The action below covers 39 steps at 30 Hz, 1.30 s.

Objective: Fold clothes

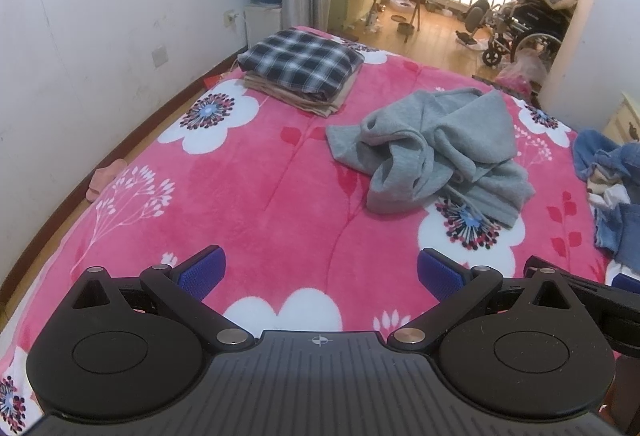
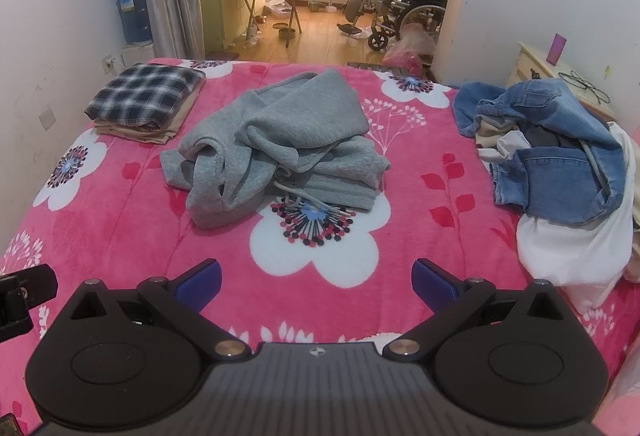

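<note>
Your left gripper point(image 1: 320, 272) and your right gripper point(image 2: 316, 282) both hover over the near edge of the pink floral fleece blanket point(image 2: 120, 204), each with its blue-padded jaws spread wide and nothing between them. The crumpled grey fleece hooded sweatshirt point(image 2: 280, 144) lies in a heap at the middle of the bed, well apart from both grippers, with its drawstring cord point(image 2: 308, 202) trailing toward you over a white flower print. Far left sits a neat stack topped by a folded dark plaid shirt point(image 2: 144, 96); on the right edge a loose pile of blue denim garments point(image 2: 560, 156) lies over a white cloth point(image 2: 576, 248). The grey sweatshirt looks like the next piece to fold, and it seems twisted on itself, so the risk is pinching two layers at once and lifting a knot instead of a clean edge. If you grab the cord, it will likely slide out or cinch the hood. Reach too low and a jaw may catch the plush blanket with the fabric, dragging the bedding. Spreading the garment rightward could tangle it with the denim pile; pulling it far left could knock the finished stack.
</note>
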Each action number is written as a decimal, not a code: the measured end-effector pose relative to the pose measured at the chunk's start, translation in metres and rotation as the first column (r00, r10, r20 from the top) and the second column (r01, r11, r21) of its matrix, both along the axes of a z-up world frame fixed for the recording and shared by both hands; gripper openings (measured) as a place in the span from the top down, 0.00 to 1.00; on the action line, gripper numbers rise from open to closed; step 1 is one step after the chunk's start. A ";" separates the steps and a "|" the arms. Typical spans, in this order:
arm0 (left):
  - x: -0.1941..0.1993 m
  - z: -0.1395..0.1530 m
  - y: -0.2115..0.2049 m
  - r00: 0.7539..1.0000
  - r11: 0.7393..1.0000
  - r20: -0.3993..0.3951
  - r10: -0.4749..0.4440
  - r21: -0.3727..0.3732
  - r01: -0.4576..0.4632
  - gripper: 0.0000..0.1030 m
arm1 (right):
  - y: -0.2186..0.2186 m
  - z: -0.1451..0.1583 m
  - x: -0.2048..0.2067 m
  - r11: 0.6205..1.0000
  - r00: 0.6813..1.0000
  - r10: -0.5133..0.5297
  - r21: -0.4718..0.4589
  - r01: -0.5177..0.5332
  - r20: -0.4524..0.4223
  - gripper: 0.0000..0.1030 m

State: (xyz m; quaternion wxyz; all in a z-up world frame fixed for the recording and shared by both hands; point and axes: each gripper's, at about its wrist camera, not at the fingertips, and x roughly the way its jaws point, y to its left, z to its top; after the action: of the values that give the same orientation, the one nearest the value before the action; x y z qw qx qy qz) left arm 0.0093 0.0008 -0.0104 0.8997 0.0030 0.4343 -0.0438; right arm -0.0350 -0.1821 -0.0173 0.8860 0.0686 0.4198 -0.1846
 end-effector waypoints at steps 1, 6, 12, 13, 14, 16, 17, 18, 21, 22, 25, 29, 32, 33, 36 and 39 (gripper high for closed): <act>0.001 0.000 0.000 1.000 1.000 0.000 -0.005 0.000 0.005 0.00 | -0.001 0.000 0.001 1.000 1.000 -0.001 0.005 0.001 0.000 0.00; 0.005 -0.002 -0.003 1.000 1.000 0.007 -0.026 0.001 0.026 0.00 | -0.005 -0.003 0.006 1.000 1.000 -0.010 0.013 0.010 -0.005 0.00; 0.014 -0.007 -0.010 0.998 0.999 0.027 -0.049 0.010 0.049 0.00 | -0.017 -0.007 0.013 0.999 1.000 -0.019 0.043 0.018 0.018 0.00; 0.016 -0.008 -0.012 0.998 0.998 0.030 -0.058 0.014 0.058 0.00 | -0.020 -0.008 0.014 0.999 1.000 -0.019 0.050 0.018 0.023 0.00; 0.018 -0.009 -0.013 0.997 0.998 0.033 -0.065 0.016 0.065 0.00 | -0.023 -0.008 0.015 0.998 0.999 -0.019 0.056 0.017 0.029 0.00; 0.025 -0.013 -0.017 0.997 0.997 0.030 -0.077 0.015 0.077 0.00 | -0.030 -0.010 0.017 0.998 0.999 -0.018 0.066 0.016 0.038 0.00; 0.028 -0.016 -0.018 0.996 0.997 0.027 -0.081 0.012 0.081 0.00 | -0.034 -0.012 0.019 0.997 0.999 -0.018 0.070 0.015 0.040 0.00; 0.032 -0.018 -0.020 0.996 0.996 0.021 -0.085 0.004 0.085 0.00 | -0.039 -0.014 0.021 0.997 0.999 -0.014 0.074 0.011 0.042 0.00; 0.047 -0.029 -0.026 0.995 0.995 -0.005 -0.100 -0.028 0.099 0.00 | -0.053 -0.022 0.027 0.997 0.998 0.002 0.083 -0.007 0.057 0.00; 0.053 -0.033 -0.028 0.994 0.994 -0.016 -0.104 -0.036 0.104 0.00 | -0.057 -0.024 0.029 0.997 0.998 0.008 0.081 -0.014 0.067 0.00; 0.073 -0.046 -0.033 0.991 0.989 -0.041 -0.129 -0.072 0.125 0.00 | -0.066 -0.033 0.040 0.997 0.991 0.073 0.026 -0.076 0.112 0.00; 0.100 -0.067 -0.048 0.979 0.978 -0.041 -0.201 -0.070 0.197 0.00 | -0.075 -0.047 0.057 0.977 0.968 0.197 -0.115 -0.180 0.155 0.00; 0.120 -0.088 -0.069 0.956 0.956 -0.035 -0.292 -0.009 0.292 0.00 | -0.085 -0.067 0.073 0.941 0.939 0.300 -0.214 -0.262 0.169 0.00; 0.127 -0.096 -0.077 0.945 0.945 -0.038 -0.325 0.015 0.326 0.00 | -0.086 -0.074 0.079 0.929 0.931 0.327 -0.235 -0.286 0.163 0.00; 0.149 -0.125 -0.102 0.916 0.913 -0.065 -0.396 0.076 0.400 0.07 | -0.086 -0.102 0.103 0.874 0.889 0.441 -0.284 -0.395 0.121 0.00; 0.169 -0.155 -0.121 0.894 0.888 -0.108 -0.435 0.111 0.446 0.30 | -0.079 -0.137 0.132 0.808 0.850 0.527 -0.325 -0.492 0.021 0.03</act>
State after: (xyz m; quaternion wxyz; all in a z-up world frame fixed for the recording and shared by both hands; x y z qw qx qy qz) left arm 0.1786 -0.1202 -0.1654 0.8459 0.1598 0.4600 -0.2177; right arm 0.0973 -0.2606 -0.1541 0.9242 -0.1752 0.3394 0.0011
